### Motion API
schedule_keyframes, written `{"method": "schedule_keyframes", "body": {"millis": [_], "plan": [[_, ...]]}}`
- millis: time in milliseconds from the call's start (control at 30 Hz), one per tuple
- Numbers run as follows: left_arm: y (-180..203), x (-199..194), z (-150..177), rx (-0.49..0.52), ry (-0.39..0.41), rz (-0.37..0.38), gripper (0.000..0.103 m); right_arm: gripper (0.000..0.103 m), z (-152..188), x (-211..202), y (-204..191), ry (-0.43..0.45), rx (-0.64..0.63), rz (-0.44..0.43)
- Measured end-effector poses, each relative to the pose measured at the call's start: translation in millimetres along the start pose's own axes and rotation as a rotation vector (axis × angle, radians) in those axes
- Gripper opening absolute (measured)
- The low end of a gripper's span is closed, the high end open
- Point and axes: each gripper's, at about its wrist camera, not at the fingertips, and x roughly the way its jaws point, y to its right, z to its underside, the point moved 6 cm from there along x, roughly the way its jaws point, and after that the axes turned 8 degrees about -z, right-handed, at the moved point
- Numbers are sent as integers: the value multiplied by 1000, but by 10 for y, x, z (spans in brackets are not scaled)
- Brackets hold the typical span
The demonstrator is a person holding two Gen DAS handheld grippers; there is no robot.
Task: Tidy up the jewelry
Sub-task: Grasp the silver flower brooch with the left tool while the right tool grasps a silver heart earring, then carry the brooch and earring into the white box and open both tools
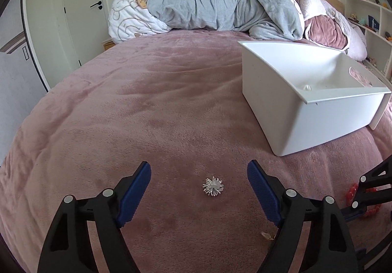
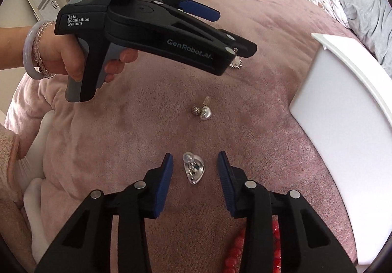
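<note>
My left gripper (image 1: 198, 175) is open, its blue pads either side of a spiky silver brooch (image 1: 213, 186) lying on the pink blanket. The brooch also shows in the right wrist view (image 2: 237, 62), half hidden under the left gripper (image 2: 235, 35). My right gripper (image 2: 194, 167) is open around a silver heart earring (image 2: 194, 170) on the blanket. A second heart earring with a small bead (image 2: 202, 111) lies further ahead. A red bead bracelet (image 2: 235, 248) lies under the right gripper; it also shows in the left wrist view (image 1: 352, 194). A white box (image 1: 306, 101) stands to the right, a small pale piece inside.
The box wall (image 2: 343, 140) fills the right of the right wrist view. A heap of grey and pink bedding (image 1: 220, 3) lies at the head of the bed. A door (image 1: 80, 15) stands left, shelves (image 1: 367, 3) right. A small pale piece (image 1: 265, 235) lies by the left gripper's right finger.
</note>
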Motion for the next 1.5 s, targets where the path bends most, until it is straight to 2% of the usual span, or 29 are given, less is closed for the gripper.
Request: {"method": "schedule_keyframes", "body": {"millis": [200,267,400,467,700,933,1233,1500], "plan": [[169,219,98,52,-80,31,61,23,25,43,45,-11,25,-15],[206,270,126,55,-108,64,48,19,29,24,64,-5,29,-25],[221,300,154,53,-122,91,37,19,30,-30,111,7,24,-29],[203,315,154,43,-127,93,25,19,28,-57,137,12,28,-37],[128,306,127,-2,-133,102,25,19,-45,-194,207,49,31,-34],[42,157,-16,-23,-91,63,25,19,-145,-444,275,108,48,-22],[-99,-242,-495,7,17,9,25,19,-225,-911,346,238,67,28],[14,-528,-929,15,94,8,25,19,-329,-1390,402,381,85,112]]}}
